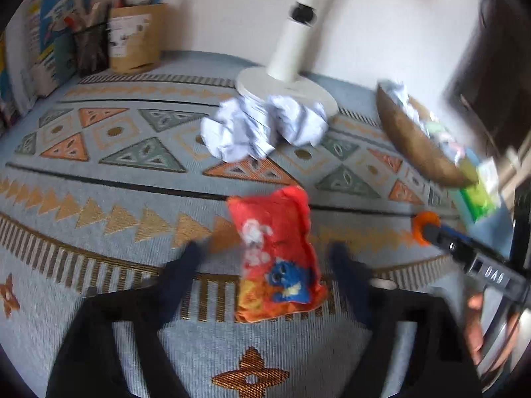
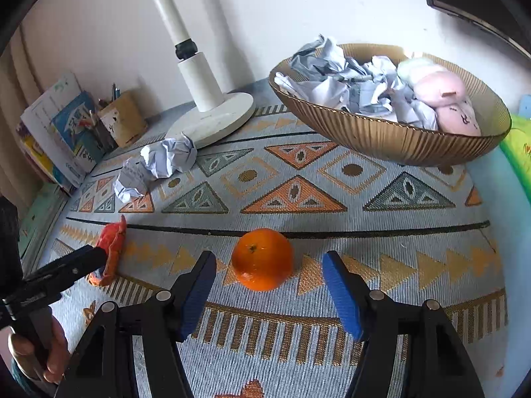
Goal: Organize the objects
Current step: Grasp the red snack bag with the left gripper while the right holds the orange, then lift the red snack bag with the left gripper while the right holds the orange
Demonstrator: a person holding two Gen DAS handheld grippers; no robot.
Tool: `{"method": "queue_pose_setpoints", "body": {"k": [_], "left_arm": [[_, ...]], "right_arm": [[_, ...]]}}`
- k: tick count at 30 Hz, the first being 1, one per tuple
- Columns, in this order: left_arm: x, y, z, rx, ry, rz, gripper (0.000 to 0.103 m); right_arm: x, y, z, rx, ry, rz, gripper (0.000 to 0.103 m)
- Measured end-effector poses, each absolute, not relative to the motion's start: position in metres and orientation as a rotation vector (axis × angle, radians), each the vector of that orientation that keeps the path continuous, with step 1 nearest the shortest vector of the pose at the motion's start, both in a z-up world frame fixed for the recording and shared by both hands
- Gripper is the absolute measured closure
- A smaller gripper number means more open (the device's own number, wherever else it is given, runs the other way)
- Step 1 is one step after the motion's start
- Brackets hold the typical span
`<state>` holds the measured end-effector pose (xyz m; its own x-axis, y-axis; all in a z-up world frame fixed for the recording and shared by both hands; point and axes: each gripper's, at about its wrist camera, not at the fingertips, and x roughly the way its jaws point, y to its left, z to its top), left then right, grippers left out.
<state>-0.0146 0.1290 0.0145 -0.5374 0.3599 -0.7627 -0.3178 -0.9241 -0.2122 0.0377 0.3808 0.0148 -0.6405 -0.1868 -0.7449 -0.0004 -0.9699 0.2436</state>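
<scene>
From the left wrist, the left gripper (image 1: 265, 258) stands released around a red snack bag (image 1: 277, 252) with unreadable print, while from the right wrist the right gripper (image 2: 268, 272) stands released around an orange (image 2: 262, 258), bowl (image 2: 381, 132) at one o'clock.

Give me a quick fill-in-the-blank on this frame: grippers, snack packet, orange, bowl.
1. The open right gripper frames a round ____ fruit lying on the patterned woven cloth.
2. The ribbed golden bowl holds pale pink soft items and crumpled ____.
3. The open left gripper frames a red-orange ____ packet.
4. Two crumpled white paper balls lie beside the white lamp's round ____.

Missing words: orange; paper; snack; base
</scene>
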Motion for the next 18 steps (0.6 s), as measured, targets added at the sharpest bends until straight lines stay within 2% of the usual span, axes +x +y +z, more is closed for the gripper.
{"method": "queue_pose_setpoints", "body": {"k": [1, 4, 5, 7, 12, 18], "left_arm": [[-0.014, 0.132, 0.014, -1.227, -0.057, 2.440, 0.073], [-0.004, 0.138, 0.019, -1.170, 0.006, 2.470, 0.078], [-0.001, 0.138, 0.021, -1.147, 0.016, 2.480, 0.078], [0.002, 0.134, 0.024, -1.106, 0.005, 2.480, 0.078], [0.008, 0.124, 0.028, -1.042, -0.050, 2.498, 0.078], [0.017, 0.123, 0.033, -0.970, -0.060, 2.507, 0.078]], "right_arm": [[0.038, 0.380, 0.015, 1.280, -0.330, -2.734, 0.038], [0.037, 0.374, 0.014, 1.282, -0.277, -2.752, 0.040], [0.037, 0.371, 0.013, 1.277, -0.254, -2.757, 0.054], [0.038, 0.364, 0.012, 1.280, -0.186, -2.775, 0.065], [0.042, 0.351, 0.013, 1.253, -0.047, -2.830, 0.066], [0.041, 0.351, 0.012, 1.273, -0.041, -2.832, 0.066]]}}
